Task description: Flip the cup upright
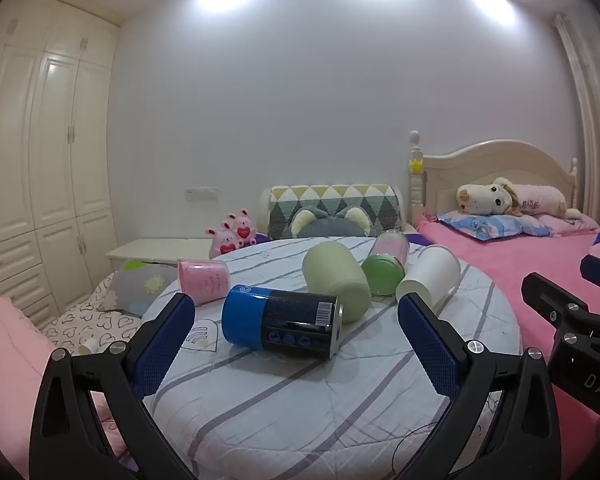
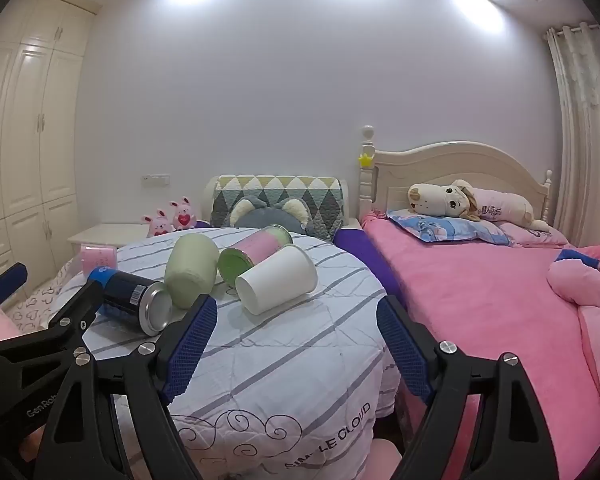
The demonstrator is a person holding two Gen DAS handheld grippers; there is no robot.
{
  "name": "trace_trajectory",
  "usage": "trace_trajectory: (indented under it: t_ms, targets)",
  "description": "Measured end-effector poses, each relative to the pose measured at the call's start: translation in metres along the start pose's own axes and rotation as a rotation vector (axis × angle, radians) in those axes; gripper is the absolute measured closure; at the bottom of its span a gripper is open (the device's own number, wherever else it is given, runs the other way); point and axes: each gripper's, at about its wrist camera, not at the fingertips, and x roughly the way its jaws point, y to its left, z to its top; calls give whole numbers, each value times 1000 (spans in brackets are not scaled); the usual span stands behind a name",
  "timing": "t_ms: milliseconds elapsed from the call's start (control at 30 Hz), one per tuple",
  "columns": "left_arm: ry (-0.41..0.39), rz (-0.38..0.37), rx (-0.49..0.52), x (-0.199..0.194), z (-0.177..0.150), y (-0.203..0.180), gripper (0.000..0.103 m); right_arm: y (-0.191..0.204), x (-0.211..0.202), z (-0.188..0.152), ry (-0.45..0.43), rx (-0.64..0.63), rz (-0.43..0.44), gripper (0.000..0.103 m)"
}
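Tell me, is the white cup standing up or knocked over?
Knocked over. The white cup lies on its side on the striped cloth, its round end facing the camera, leaning by the green-and-pink cup.

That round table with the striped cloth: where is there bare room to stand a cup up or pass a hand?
The striped cloth lies bare along the near edge, between the open right gripper and the white cup. The middle and far side are crowded: blue can, pale green cup, green-lidded jar and white cup lie close together. The pink cup lies apart at the left edge.
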Motion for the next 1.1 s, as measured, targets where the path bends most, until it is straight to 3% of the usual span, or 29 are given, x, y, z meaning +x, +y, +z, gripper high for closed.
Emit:
trace_trajectory:
  t_ms: [1100]
  targets:
    - [-18,3,-22,-6,6,6,0,0,1,0,8,1,10,19]
